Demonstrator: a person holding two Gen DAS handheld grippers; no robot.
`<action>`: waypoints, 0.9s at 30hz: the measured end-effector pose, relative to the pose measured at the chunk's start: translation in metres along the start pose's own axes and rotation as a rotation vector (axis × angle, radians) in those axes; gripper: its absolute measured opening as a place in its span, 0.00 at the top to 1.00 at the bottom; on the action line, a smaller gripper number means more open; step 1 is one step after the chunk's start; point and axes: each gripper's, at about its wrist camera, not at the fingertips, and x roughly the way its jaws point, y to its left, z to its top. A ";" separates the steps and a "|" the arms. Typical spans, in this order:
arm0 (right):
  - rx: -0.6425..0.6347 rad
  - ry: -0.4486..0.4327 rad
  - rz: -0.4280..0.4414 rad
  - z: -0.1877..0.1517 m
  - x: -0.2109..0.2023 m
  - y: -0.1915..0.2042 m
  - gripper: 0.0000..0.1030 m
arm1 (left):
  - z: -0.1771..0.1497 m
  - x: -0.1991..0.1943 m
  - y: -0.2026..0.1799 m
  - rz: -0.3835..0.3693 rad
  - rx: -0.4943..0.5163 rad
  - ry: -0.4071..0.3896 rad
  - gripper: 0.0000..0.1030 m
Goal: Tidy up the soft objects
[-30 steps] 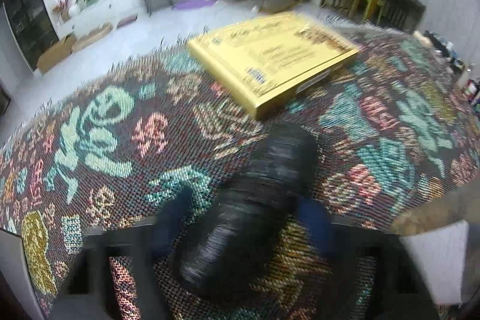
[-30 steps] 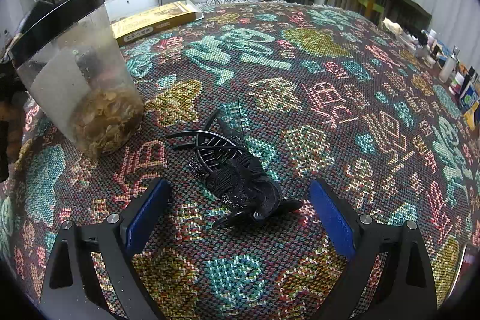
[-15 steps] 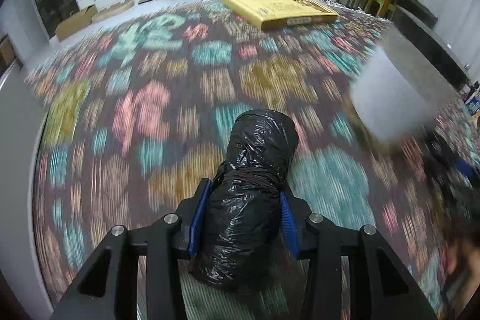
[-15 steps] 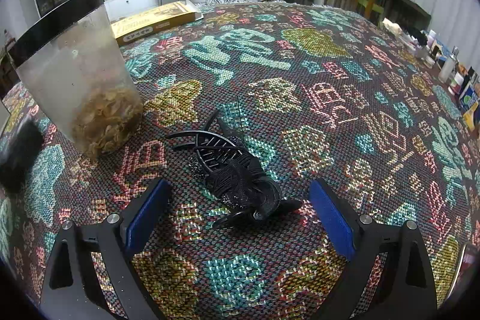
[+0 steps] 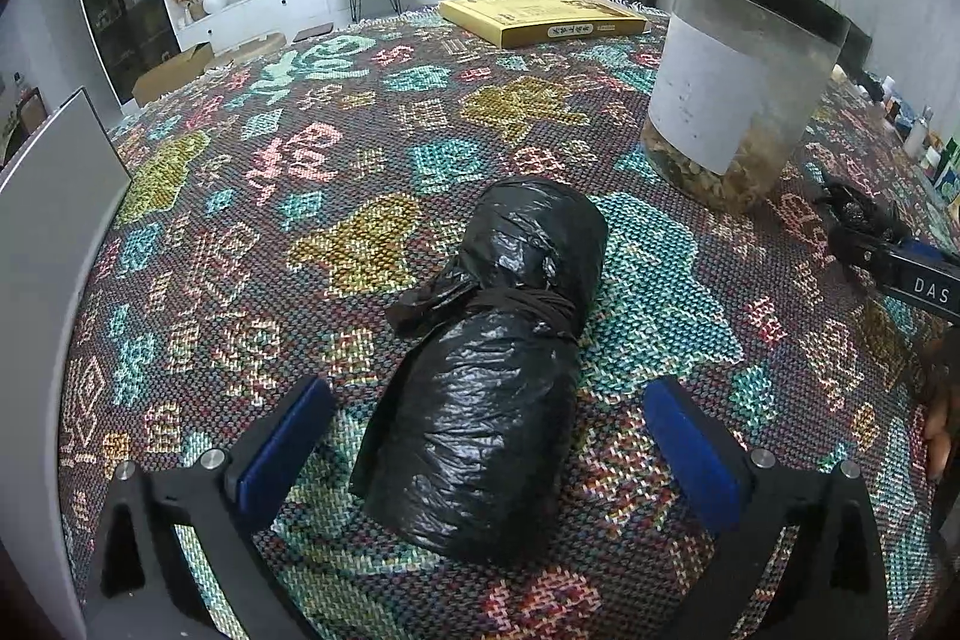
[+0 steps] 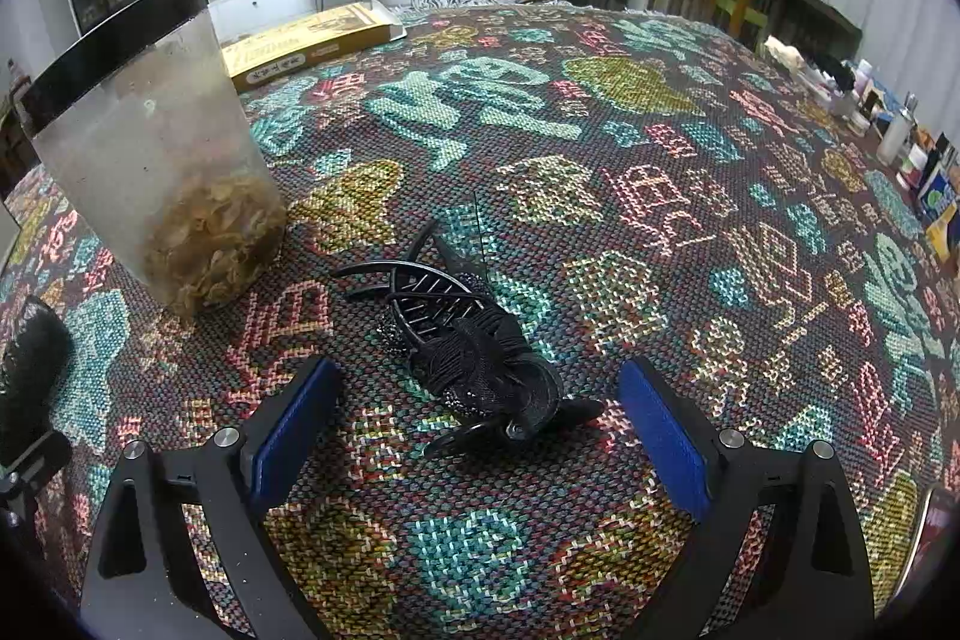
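Black bag roll [image 5: 492, 364] lies on the patterned cloth [image 5: 336, 172], between the left gripper's [image 5: 486, 448] jaws, which have just been opening: wide apart, pads clear. Jar [image 5: 738, 82] far right. Right gripper [image 6: 474, 436] jaws apart around black hair clip [image 6: 474, 340], not touching.

Glossy black plastic bundle [image 5: 492, 370], multicoloured woven cloth [image 5: 360, 172] with teal, yellow, pink motifs, yellow box [image 5: 540, 19] at twelve o'clock, blue pads [image 5: 282, 436]
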 end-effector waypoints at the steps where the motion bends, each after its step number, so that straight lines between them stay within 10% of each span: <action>1: 0.000 0.000 0.000 0.000 0.000 0.000 0.07 | 0.000 0.000 0.000 0.001 0.000 -0.001 0.00; 27: 0.001 -0.001 0.001 0.000 0.000 0.000 0.07 | -0.003 -0.003 0.000 -0.002 0.000 -0.008 0.00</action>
